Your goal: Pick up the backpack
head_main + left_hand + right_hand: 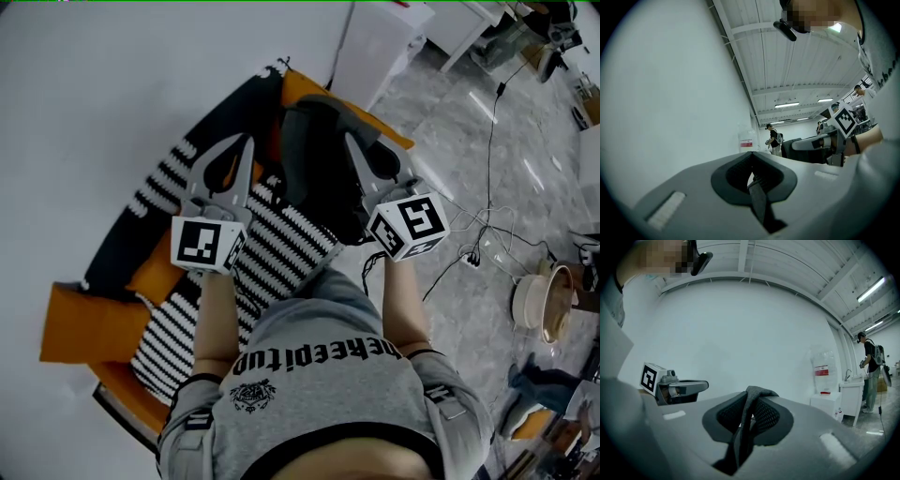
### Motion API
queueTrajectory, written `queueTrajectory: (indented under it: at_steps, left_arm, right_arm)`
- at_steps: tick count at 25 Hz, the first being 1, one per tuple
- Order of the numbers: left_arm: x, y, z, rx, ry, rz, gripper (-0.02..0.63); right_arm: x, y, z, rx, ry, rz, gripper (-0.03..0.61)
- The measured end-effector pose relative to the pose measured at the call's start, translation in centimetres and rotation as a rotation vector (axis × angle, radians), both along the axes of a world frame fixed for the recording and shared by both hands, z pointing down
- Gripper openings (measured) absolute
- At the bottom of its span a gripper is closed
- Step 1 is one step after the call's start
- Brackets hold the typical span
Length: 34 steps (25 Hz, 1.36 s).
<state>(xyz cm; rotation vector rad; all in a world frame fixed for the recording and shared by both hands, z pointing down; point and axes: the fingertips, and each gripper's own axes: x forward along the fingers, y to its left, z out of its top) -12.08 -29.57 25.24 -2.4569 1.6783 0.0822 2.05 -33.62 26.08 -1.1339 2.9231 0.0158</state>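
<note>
Lifting looks the step in hand: right gripper (752,392) and left gripper (752,157) (at its nine o'clock) each pinch a strap (740,427) of the backpack (314,178), jaws narrow; next, raise both evenly.

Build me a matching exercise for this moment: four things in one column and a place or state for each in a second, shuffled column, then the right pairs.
Things:
1. dark grey fabric backpack
2. left tool
3. right tool
4. orange rectangular cushion

Places or states:
A. shut on a thin flat dark strap
B. at the lower left of the head view
C. shut on a padded mesh strap
D. between the two tools in the head view

Pairs: 1-D, 2-A, 3-C, 4-B
</note>
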Motion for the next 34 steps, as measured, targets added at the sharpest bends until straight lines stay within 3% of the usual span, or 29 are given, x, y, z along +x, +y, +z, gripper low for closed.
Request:
queueTrajectory:
  at_steps: [34]
  left_arm:
    - [1.0, 0.2, -0.2, -0.003, 0.001, 0.008, 0.016]
  right_arm:
    - [1.6, 0.8, -1.1, 0.026, -0.017, 0.02, 0.041]
